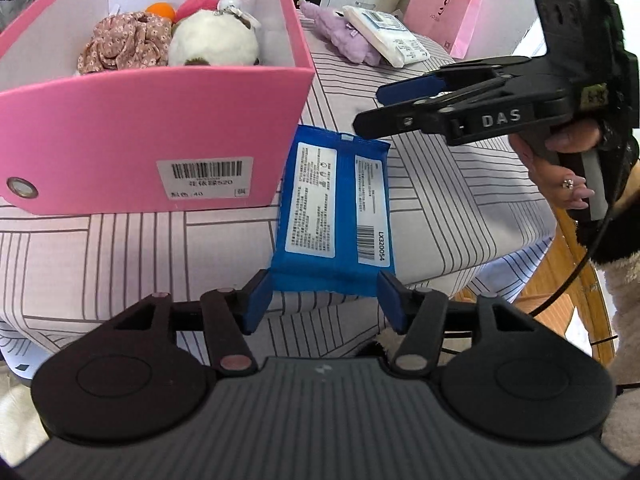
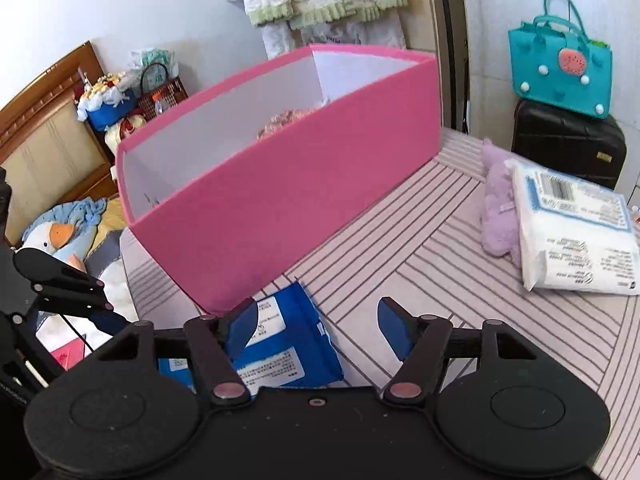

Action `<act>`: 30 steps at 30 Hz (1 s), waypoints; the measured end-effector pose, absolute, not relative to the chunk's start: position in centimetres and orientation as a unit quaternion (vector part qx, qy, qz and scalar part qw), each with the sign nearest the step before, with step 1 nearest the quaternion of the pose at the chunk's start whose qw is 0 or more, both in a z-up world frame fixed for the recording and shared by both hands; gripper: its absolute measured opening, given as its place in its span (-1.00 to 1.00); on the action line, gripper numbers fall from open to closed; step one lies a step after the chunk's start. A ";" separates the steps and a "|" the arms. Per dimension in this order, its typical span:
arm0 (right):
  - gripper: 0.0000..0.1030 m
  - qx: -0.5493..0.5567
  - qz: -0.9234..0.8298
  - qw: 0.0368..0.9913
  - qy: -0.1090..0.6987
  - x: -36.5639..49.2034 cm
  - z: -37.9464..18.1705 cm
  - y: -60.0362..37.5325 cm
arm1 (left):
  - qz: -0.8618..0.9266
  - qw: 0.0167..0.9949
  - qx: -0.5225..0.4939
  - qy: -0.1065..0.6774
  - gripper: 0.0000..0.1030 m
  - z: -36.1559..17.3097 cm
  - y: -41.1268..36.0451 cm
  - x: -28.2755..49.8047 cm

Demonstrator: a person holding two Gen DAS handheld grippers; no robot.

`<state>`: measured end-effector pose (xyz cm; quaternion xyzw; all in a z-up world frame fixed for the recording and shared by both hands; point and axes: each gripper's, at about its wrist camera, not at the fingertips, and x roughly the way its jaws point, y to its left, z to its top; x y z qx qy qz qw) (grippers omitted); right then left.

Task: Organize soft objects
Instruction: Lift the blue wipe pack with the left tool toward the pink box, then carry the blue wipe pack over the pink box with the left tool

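Observation:
A blue soft pack [image 1: 334, 216] lies flat on the striped cloth beside the pink box [image 1: 152, 136]. My left gripper [image 1: 325, 300] is open, its blue pads flanking the pack's near end, apparently without squeezing it. My right gripper [image 1: 372, 110] hovers open above the pack's far end; in its own view [image 2: 318, 326] the pack [image 2: 288, 344] lies below the left finger. The box holds a white plush [image 1: 212, 42], a floral fabric piece [image 1: 124, 46] and orange and pink soft items. A purple plush [image 1: 344, 34] and a white tissue pack [image 1: 386, 34] lie beyond.
A pink paper bag [image 1: 444, 12] stands past the table's far edge. In the right wrist view, a teal bag [image 2: 560, 64] sits on a black suitcase [image 2: 568, 144], towels hang on the wall, and a bed with a duck plush [image 2: 56, 236] is at left.

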<state>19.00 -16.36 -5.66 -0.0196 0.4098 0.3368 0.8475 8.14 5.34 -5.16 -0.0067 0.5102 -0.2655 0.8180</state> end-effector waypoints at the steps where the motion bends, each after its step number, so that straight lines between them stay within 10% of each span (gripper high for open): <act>1: 0.38 -0.019 0.338 0.845 0.414 19.2 -5.9 -16.2 | -0.265 0.818 -0.009 0.511 0.10 -5.4 5.2 8.2; 18: 0.40 -0.023 0.313 0.849 0.424 20.7 -8.2 -18.3 | -0.258 0.827 -0.051 0.497 -0.21 -6.1 3.2 10.1; 22: -0.12 -0.013 0.347 0.830 0.437 20.5 -8.0 -18.2 | -0.252 0.824 -0.089 0.500 -0.18 -6.4 3.4 10.8; 30: -0.35 -0.019 0.321 0.837 0.443 19.6 -7.6 -17.6 | -0.215 0.850 -0.091 0.473 -0.36 -6.5 1.4 10.4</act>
